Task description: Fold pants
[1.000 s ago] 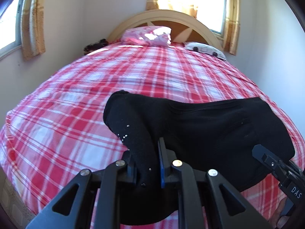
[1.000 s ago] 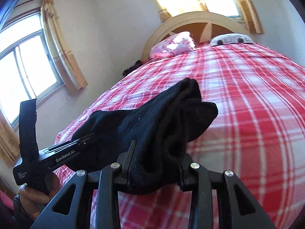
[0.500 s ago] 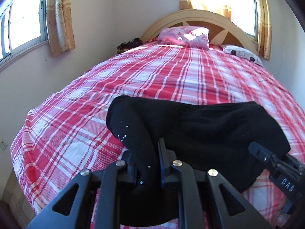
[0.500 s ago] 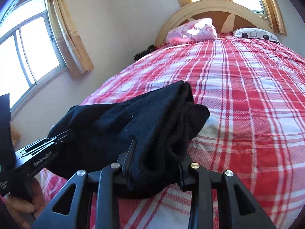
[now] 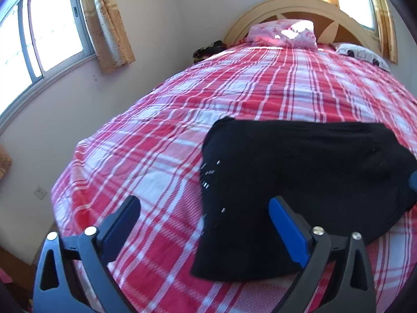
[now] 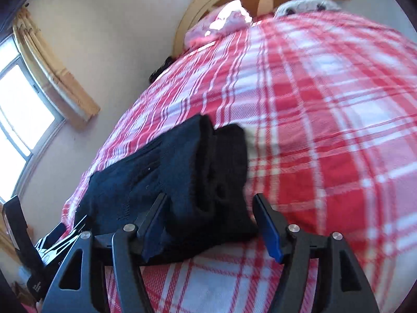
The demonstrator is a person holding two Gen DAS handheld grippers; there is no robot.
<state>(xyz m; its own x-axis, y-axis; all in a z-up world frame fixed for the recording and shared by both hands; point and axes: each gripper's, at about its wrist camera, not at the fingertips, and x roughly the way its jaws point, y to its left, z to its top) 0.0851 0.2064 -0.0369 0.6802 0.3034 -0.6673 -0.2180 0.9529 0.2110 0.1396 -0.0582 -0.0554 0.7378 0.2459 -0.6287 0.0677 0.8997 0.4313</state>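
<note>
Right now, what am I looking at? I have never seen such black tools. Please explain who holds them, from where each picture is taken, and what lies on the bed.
A person holds two hand tools, each with two fingers and a small camera looking along them. One picture comes from the left gripper, the other from the right gripper. Black pants, folded, lie on a bed with a red checked cover. Both grippers' jaws have just been opening: their pads stand apart from the cloth, so nothing is held. Pillows lie at the headboard.

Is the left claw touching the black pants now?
Cannot tell. In the left wrist view the left claw stands wide open around the pants; its blue pad overlaps the cloth without a visible gap.
</note>
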